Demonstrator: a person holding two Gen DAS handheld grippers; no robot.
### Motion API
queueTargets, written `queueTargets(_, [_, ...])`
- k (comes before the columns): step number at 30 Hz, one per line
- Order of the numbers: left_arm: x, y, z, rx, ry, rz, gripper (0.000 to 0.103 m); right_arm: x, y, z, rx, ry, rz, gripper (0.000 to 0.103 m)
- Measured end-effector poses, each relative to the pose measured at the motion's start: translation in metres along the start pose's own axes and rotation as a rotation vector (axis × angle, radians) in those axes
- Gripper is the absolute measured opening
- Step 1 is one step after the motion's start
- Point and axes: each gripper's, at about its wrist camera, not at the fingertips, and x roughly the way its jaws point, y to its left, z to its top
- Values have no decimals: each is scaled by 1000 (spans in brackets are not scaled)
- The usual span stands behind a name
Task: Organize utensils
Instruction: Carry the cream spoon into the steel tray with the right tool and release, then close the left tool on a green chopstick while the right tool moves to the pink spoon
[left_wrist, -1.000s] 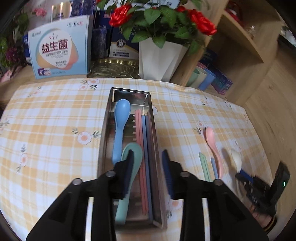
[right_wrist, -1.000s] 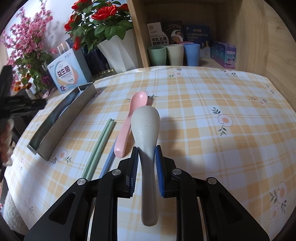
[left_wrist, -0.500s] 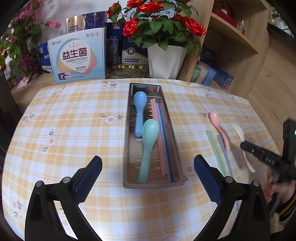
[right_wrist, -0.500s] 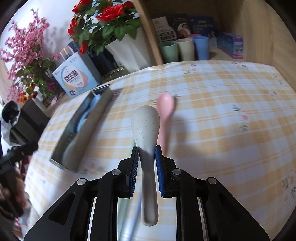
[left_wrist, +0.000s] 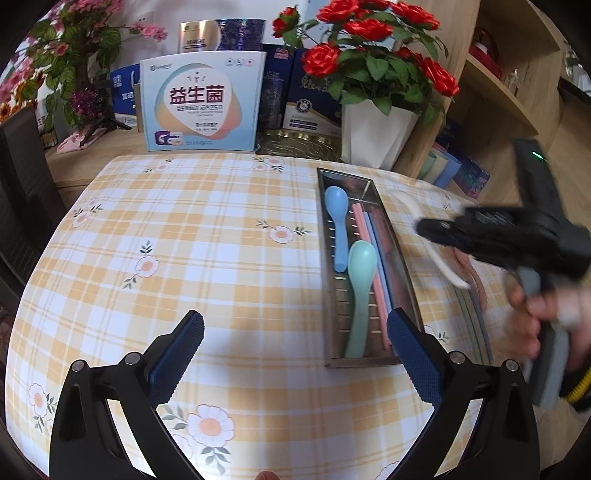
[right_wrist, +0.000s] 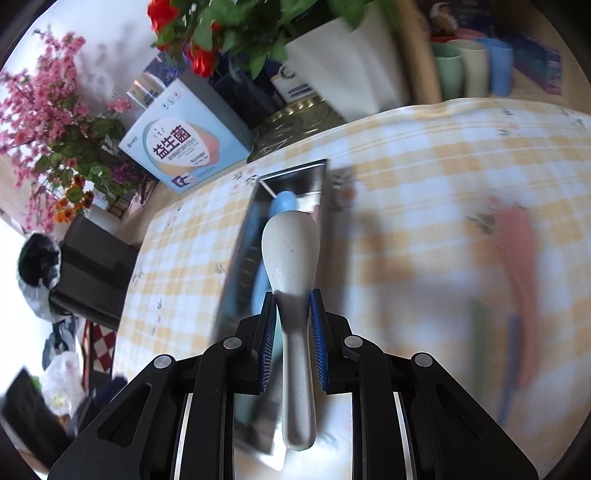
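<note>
Two spoons, one blue (left_wrist: 338, 225) and one mint green (left_wrist: 359, 295), are laid in the long stainless steel tray (left_wrist: 404, 275) on the yellow-checked tabletop (left_wrist: 207, 236), beside a pink and a blue chopstick (left_wrist: 371, 254). One speckled beige spoon (right_wrist: 291, 266) is clamped by the right hand-held gripper (right_wrist: 293, 332) above the tray. The left hand-held gripper (left_wrist: 295, 354) is held wide apart, with nothing between its pads.

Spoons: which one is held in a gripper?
The speckled white spoon, clamped in the right gripper. The blue spoon and green spoon lie in the metal tray.
</note>
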Motion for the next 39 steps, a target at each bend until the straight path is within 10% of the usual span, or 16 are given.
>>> queueTargets(14, [-3, 22, -3, -66, -14, -12, 97, 71, 26, 43, 63, 73, -97, 19])
queueTargets(20, [-2, 16, -4, -52, -13, 8, 97, 78, 26, 45, 105, 113, -9, 20])
queueTargets(39, [-13, -53, 4, -14, 9, -82, 97, -58, -57, -12, -149, -146, -78, 20])
